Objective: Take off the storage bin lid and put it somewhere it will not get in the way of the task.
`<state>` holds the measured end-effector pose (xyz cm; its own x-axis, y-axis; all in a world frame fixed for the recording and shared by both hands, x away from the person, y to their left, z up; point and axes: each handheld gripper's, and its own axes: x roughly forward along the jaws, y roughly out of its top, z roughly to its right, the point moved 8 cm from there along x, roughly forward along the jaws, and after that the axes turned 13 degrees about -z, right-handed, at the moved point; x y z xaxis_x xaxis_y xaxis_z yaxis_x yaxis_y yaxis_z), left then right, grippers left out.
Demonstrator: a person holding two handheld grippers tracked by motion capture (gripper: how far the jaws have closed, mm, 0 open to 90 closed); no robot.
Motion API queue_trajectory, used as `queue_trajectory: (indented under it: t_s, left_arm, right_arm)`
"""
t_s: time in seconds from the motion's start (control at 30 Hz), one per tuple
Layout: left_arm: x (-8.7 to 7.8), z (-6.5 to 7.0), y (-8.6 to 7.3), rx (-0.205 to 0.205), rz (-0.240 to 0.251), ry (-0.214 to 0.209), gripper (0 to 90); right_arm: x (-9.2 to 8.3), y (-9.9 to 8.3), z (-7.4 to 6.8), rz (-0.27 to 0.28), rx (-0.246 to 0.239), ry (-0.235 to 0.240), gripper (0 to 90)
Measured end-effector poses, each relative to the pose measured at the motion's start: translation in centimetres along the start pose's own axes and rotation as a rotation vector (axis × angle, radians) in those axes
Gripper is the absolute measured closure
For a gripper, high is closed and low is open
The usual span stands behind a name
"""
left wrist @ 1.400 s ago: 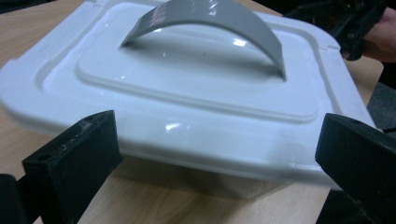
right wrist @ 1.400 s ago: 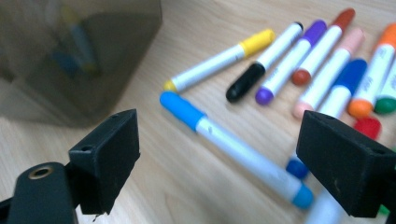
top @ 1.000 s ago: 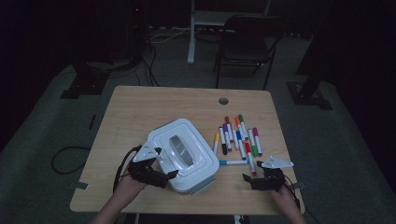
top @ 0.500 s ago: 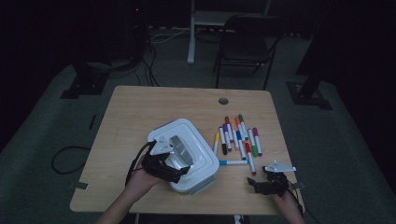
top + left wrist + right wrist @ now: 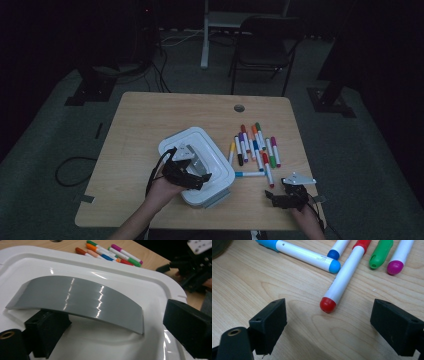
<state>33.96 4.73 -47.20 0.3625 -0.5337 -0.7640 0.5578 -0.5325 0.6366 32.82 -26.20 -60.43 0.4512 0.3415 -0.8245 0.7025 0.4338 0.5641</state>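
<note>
White box [image 5: 200, 162] sits mid-bench, left of marker pile; grey handle [image 5: 77, 302] arches across lid. My left claw [image 5: 105, 327] straddles handle, jaws just been closing, handle between, pads not yet pressing. Risk: glossy curved handle slips out if jaws bite off-centre; lid may pop, or box tilts on lift. Right claw [image 5: 337, 325] wide, over bare bench [image 5: 150, 115] short of red marker [image 5: 343, 277]; stray nudge would roll it.
</note>
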Motion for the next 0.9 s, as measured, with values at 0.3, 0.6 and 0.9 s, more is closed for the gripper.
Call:
queue_trajectory:
  t_s: [0.3, 0.6, 0.9]
  left_arm:
    - [0.2, -0.4, 0.2, -0.035, 0.041, 0.035, 23.3]
    - [-0.1, 0.5, 0.0, 0.003, 0.038, -0.049, 49.8]
    - [-0.8, 0.6, -0.3, -0.002, 0.058, -0.138, 61.3]
  right_arm:
    - [0.1, 0.0, -0.1, -0.008, -0.012, -0.020, 13.4]
    - [0.1, 0.0, -0.2, -0.013, -0.015, -0.029, 13.4]
    - [0.1, 0.0, -0.2, -0.013, -0.015, -0.029, 13.4]
